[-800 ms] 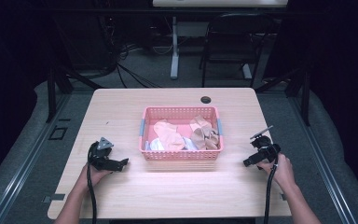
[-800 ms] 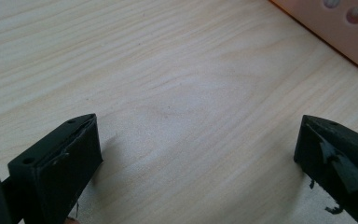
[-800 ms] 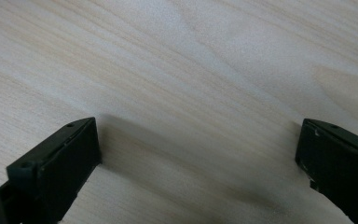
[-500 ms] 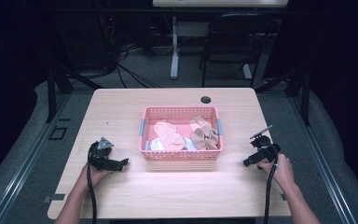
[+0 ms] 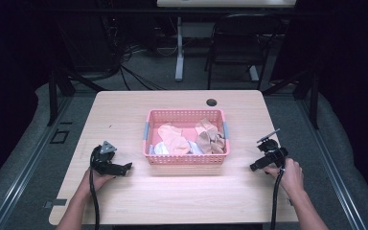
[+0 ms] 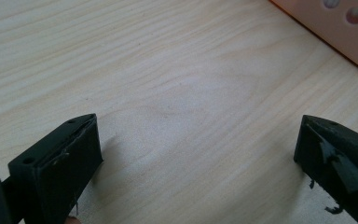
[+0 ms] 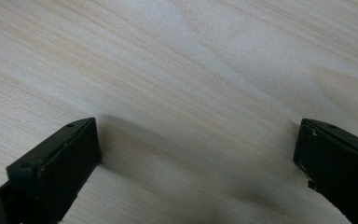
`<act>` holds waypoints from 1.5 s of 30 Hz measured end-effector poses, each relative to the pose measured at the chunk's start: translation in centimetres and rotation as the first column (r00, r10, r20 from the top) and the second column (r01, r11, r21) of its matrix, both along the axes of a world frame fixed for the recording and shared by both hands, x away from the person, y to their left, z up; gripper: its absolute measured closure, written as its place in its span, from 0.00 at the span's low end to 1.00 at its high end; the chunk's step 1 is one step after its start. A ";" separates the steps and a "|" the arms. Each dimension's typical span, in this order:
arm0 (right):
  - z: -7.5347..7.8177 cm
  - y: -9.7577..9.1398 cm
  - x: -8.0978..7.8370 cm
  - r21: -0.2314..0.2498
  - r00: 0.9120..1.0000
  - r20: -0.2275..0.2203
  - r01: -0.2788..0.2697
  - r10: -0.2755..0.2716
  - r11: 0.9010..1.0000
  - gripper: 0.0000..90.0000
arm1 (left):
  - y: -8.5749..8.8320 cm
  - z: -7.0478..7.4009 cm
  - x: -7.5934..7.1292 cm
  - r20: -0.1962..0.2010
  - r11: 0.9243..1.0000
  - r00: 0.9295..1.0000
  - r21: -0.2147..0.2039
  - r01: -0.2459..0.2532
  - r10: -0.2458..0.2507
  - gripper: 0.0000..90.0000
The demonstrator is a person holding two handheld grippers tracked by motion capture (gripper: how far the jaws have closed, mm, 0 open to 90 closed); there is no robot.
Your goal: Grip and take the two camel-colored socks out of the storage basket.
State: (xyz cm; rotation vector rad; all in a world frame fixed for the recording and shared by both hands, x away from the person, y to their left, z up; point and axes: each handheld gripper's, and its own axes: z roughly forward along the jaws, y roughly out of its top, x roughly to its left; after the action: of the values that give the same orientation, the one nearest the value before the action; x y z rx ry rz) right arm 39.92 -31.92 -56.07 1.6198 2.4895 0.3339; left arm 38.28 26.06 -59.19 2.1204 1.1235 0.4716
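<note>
Light wood-grain table [image 5: 182, 201] is sitting on grey carpet; dark room, black chair [image 5: 237, 43] behind. You're resting the left gripper [image 5: 124, 167] and right gripper [image 5: 255, 166] on the tabletop, jaws wide apart, nothing between. Pink perforated basket [image 5: 186, 160] of crumpled cloths [image 5: 191, 139] is sitting between them. No readable writing.

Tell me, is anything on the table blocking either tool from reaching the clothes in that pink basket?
Nothing loose lies between them. Only the pink basket's own walls stand between each open tool, left and right, and the crumpled clothes inside.
</note>
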 end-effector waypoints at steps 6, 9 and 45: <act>0.1 0.1 0.4 -0.013 0.999 -0.025 -0.029 0.029 0.999 0.00 | 0.0 0.0 0.0 0.000 1.000 1.000 0.000 0.000 0.000 0.00; 0.1 0.2 0.5 -0.025 0.998 -0.042 -0.040 0.039 0.999 0.00 | 0.0 0.0 0.0 0.000 1.000 1.000 0.000 0.004 -0.004 0.00; 11.8 6.3 0.9 0.065 0.978 0.046 -0.206 0.204 0.976 0.00 | 0.0 0.0 0.0 0.002 1.000 1.000 -0.001 0.006 -0.006 0.00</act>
State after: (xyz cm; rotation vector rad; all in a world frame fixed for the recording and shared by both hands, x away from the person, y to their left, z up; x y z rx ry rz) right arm 40.84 -25.66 -44.29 1.3659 2.6477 0.4776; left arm 38.33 26.06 -59.20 2.1213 1.1157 0.4693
